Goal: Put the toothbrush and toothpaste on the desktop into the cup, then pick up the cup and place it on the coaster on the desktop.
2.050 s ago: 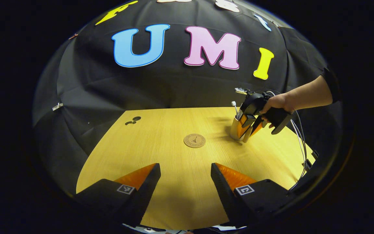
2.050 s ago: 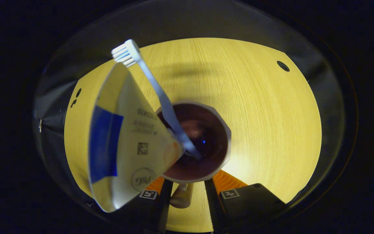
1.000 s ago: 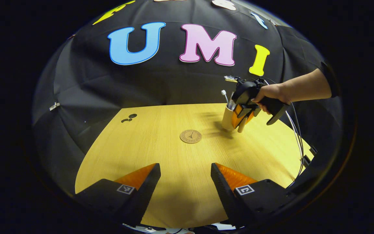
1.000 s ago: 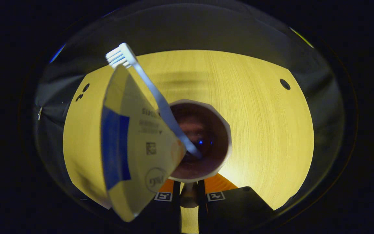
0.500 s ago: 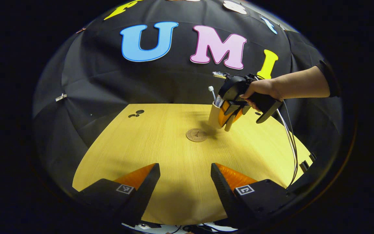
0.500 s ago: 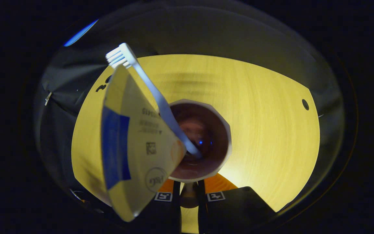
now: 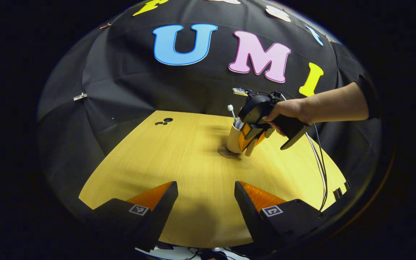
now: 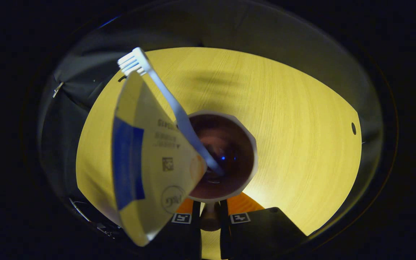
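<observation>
The cream cup stands on the brown coaster at the table's middle, toothbrush sticking up from it. A hand holds my right gripper against the cup's right side, shut on the cup's handle. From above, the right gripper view looks into the cup, where the white toothbrush and the white-and-blue toothpaste tube lean left out of it. My right gripper pinches the handle below the rim. Near the front edge, my left gripper is open and holds nothing.
The yellow wooden table has small dark holes at its far left corner. Cables hang from the right gripper down past the table's right edge. Black cloth walls close in behind.
The right gripper closed on the cup's handle, lifted the cup and carried it leftwards to the coaster, where it now rests. The left gripper stayed open near the front edge.
</observation>
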The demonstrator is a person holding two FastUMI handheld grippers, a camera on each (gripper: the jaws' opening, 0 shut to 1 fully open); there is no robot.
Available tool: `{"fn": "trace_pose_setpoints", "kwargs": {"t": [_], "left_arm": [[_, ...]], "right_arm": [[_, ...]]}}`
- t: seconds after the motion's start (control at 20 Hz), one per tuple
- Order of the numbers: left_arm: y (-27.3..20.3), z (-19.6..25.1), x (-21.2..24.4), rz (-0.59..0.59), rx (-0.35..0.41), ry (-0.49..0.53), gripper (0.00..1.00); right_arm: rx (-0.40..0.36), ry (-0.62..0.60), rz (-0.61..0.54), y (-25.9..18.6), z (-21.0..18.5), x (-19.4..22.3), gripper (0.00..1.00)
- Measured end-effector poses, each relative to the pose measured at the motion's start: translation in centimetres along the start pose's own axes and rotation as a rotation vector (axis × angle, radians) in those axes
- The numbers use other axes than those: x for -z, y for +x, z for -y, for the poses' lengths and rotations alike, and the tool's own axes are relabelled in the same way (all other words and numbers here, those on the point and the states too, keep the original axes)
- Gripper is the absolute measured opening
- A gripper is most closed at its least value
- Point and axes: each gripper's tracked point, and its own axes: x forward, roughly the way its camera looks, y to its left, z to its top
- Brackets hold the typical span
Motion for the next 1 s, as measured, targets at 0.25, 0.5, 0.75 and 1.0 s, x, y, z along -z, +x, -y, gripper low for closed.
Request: {"fn": "trace_pose_setpoints", "kwargs": {"t": [0.25,0.5,0.75,1.0], "left_arm": [[-0.3,-1.6,-0.4,0.001,-0.012,-0.036,0.97],[0.3,-1.9,0.4,-0.021,-0.03,-0.046,0.97],[0.4,-2.2,0.0,-0.017,-0.028,-0.038,0.97],[1.1,-1.2,-1.3,0.0,-0.006,-0.024,0.97]], "right_arm": [[0.003,-0.01,-0.01,0.0,-0.3,0.2,0.23],[-0.005,-0.018,-0.019,0.3,-0.6,0.2,0.24],[-0.06,0.02,-0.011,-0.6,-1.1,0.1,0.49],[-0.109,0.043,0.029,-3.4,-1.2,-0.1,0.99]]}}
